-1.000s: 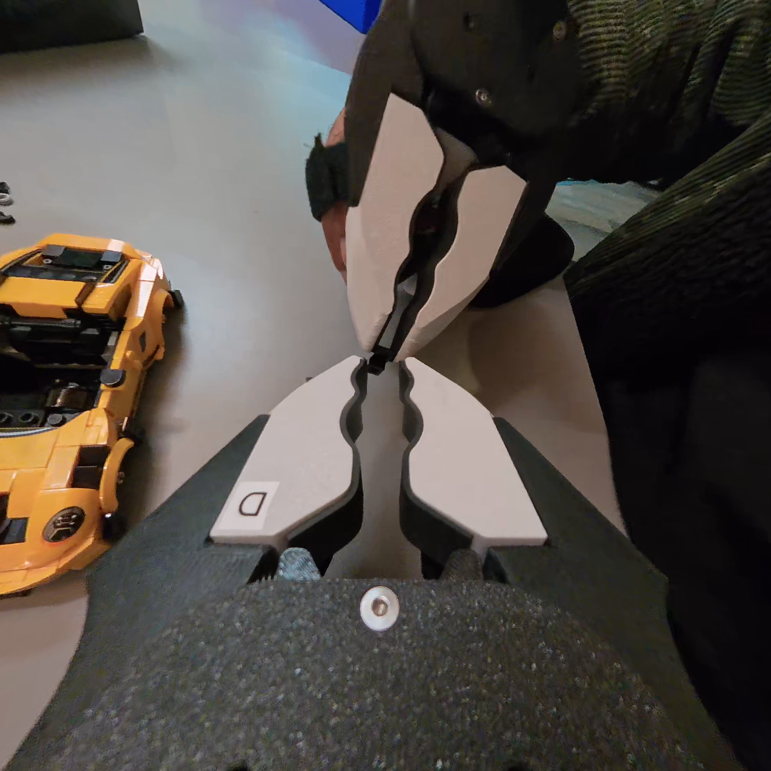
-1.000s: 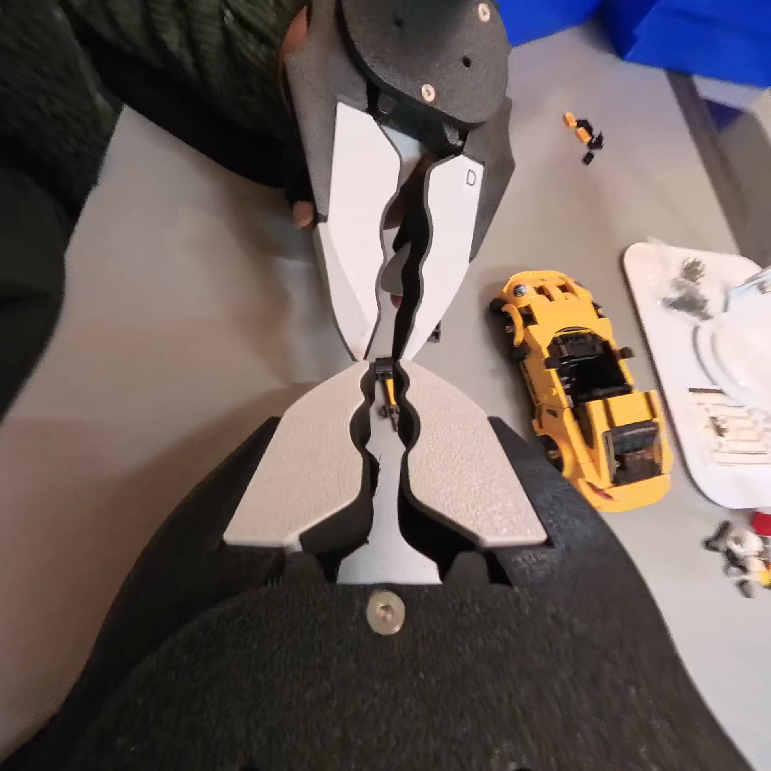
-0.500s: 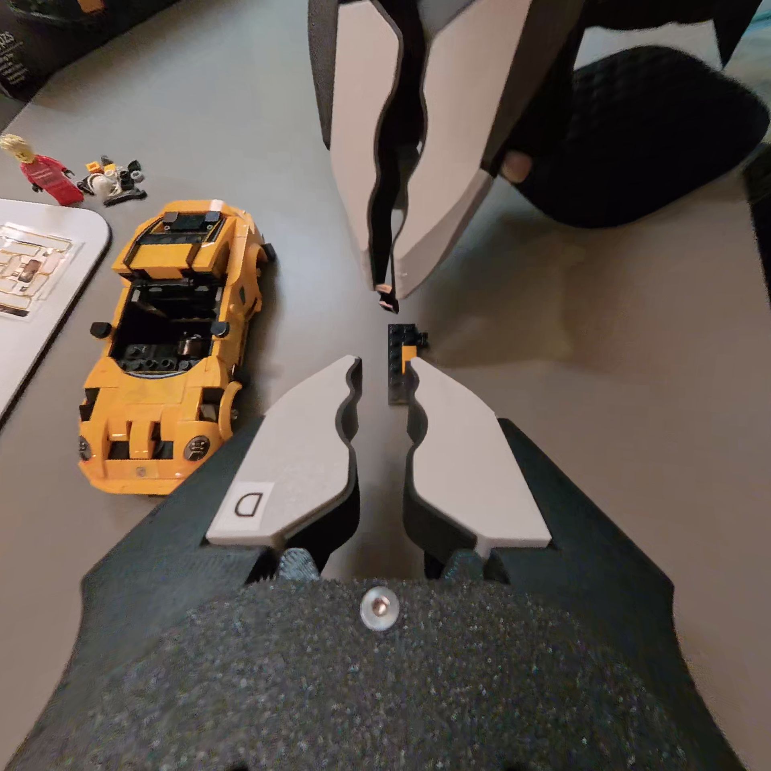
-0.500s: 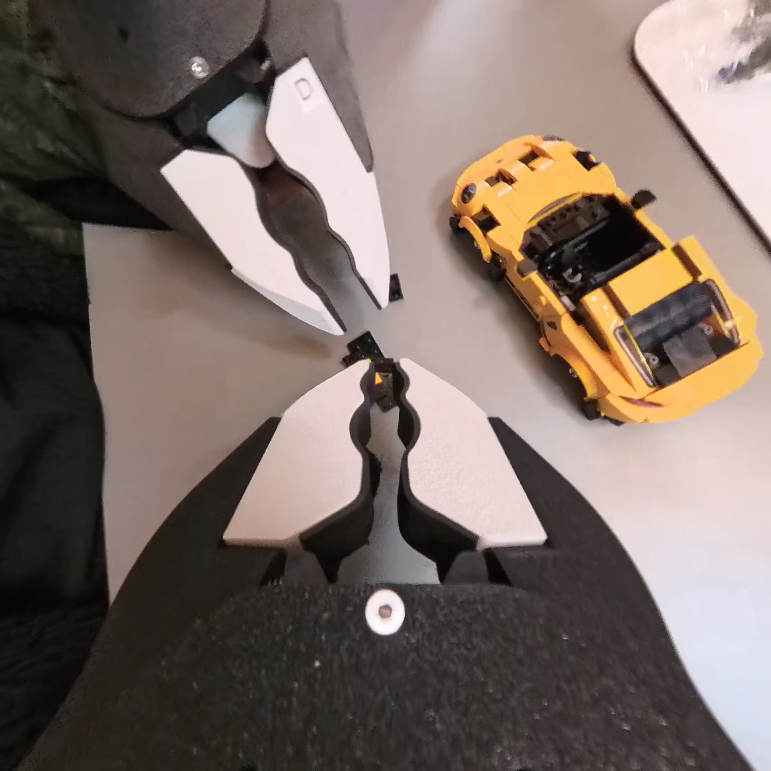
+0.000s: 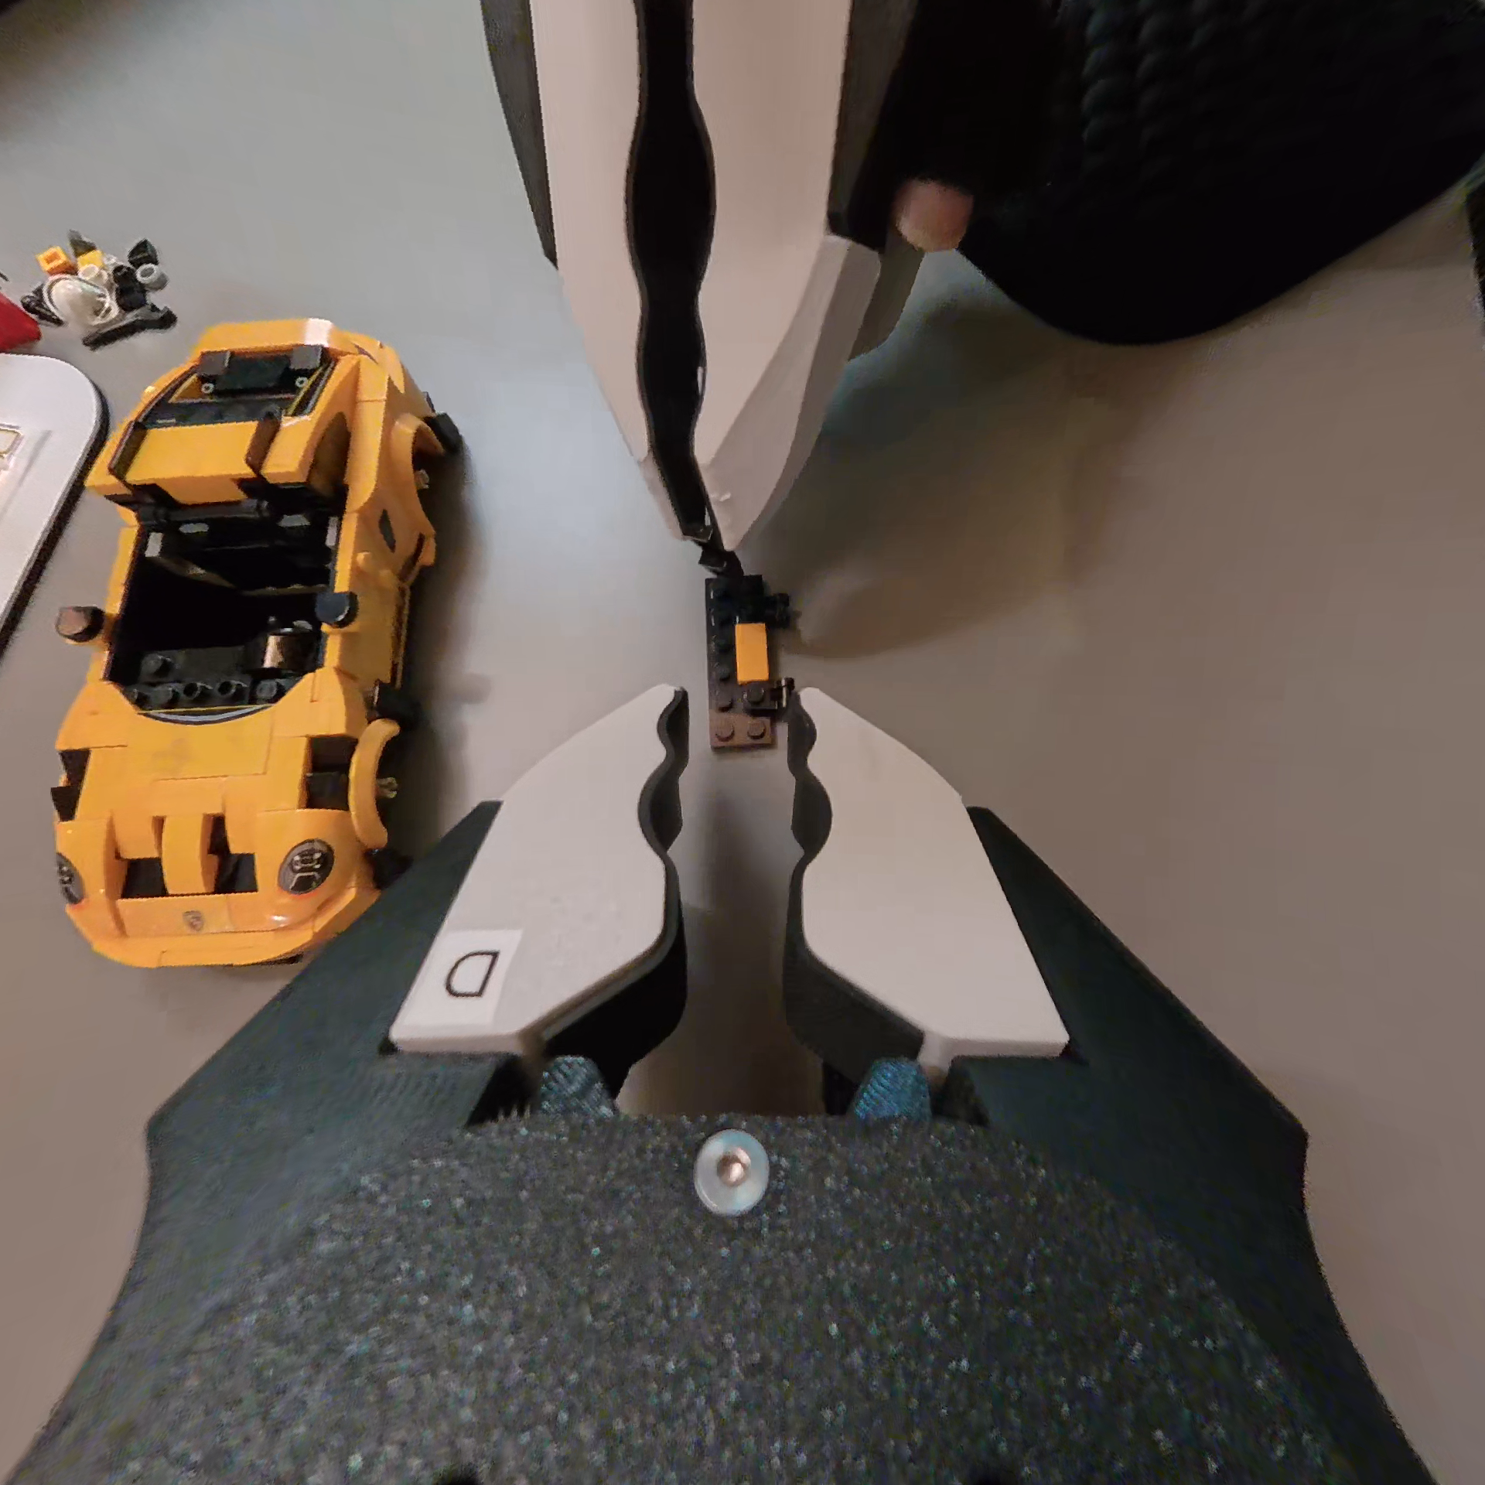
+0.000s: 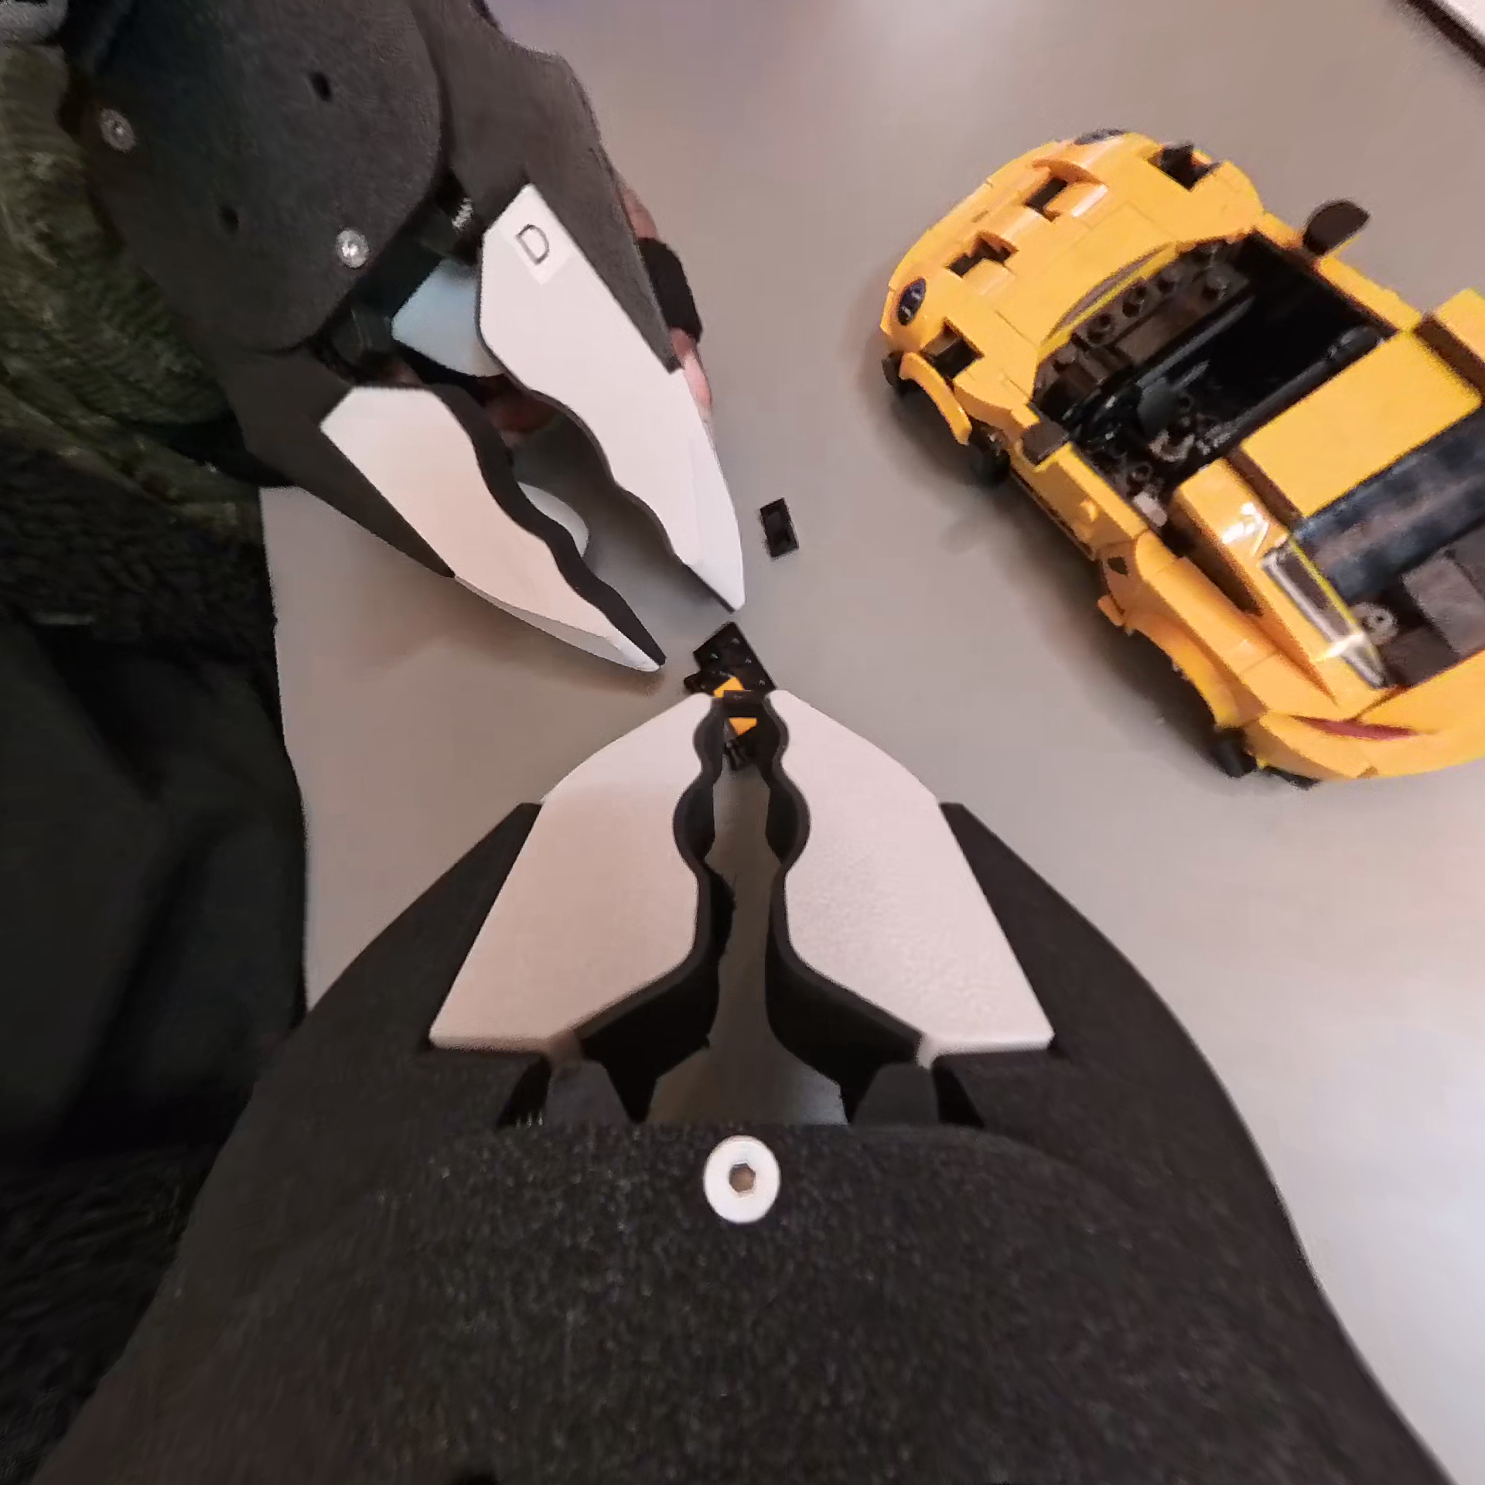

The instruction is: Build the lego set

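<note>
A small black plate with an orange tile lies flat on the grey table, just past my open, empty left gripper. My right gripper comes down from the far side. Its jaws are nearly together on a small black piece at the tips, which meets the plate's far end. In the right wrist view the plate shows through and just past my right gripper, and the left gripper stands open opposite. The yellow lego car sits with its cabin open.
One loose black piece lies beside the left gripper's finger. A heap of small loose parts and a white tray's corner are at the far left. A person's dark sleeve is behind the right gripper. The tips of both grippers are at nearly the same place.
A second ago both grippers met tip to tip above the table. Both have since come down, the plate lies on the table between them, and the right gripper's tips have closed in on its far end.
</note>
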Available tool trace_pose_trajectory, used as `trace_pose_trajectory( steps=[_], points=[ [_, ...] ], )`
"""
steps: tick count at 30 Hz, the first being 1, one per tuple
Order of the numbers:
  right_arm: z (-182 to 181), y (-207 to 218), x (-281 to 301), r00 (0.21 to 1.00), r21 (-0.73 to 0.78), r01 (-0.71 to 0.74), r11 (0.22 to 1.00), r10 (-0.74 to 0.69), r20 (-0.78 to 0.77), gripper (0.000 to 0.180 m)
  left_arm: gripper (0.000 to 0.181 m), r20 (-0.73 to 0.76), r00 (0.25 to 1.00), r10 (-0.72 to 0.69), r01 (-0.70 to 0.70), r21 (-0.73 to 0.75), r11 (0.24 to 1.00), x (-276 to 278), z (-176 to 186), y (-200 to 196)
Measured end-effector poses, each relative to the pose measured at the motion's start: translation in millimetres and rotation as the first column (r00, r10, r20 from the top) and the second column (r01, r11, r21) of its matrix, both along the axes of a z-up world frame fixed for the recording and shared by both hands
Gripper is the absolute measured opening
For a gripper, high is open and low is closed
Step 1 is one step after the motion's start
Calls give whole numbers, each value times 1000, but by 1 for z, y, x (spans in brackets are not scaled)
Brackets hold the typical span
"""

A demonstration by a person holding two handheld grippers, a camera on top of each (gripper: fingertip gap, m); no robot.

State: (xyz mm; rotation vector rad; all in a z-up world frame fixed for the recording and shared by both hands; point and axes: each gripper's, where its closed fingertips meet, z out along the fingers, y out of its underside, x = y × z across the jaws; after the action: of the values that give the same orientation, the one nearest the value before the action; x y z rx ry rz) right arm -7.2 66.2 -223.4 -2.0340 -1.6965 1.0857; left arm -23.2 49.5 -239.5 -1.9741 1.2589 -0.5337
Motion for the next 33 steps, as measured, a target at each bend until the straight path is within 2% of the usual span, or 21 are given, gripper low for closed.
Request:
trace_pose_trajectory(
  steps=[3,6,9,12,14,16,21,29,33],
  points=[
    [1,0,2,991,204,-128,970,134,-15,7,22,63,998,7,-5,-35,999,2,6,-1],
    [-1,3,6,951,483,-289,826,304,49,7,21,103,994,36,-29,-70,997,1,8,3],
    [-4,1,6,875,666,-444,600,449,179,8,21,62,997,38,-34,-68,997,-1,1,3],
    [-7,-5,4,755,774,-560,294,566,331,7,25,22,1000,10,-8,-78,997,1,-7,-2],
    [-10,-4,2,675,792,-604,86,583,451,7,25,10,1000,4,-3,-83,997,2,-9,-3],
    [-12,-4,0,626,785,-619,-18,594,506,7,25,12,1000,6,-5,-91,996,1,-9,-3],
    [-19,-4,-1,543,729,-673,-125,585,602,7,24,6,1000,3,-2,-86,996,-1,-8,-4],
    [-22,-6,2,461,669,-713,-211,577,674,7,24,-10,1000,-10,9,-82,997,-3,-11,-5],
    [-23,-7,4,445,653,-721,-230,569,691,8,24,-16,1000,-8,7,-86,996,-3,-13,-5]
  ],
)
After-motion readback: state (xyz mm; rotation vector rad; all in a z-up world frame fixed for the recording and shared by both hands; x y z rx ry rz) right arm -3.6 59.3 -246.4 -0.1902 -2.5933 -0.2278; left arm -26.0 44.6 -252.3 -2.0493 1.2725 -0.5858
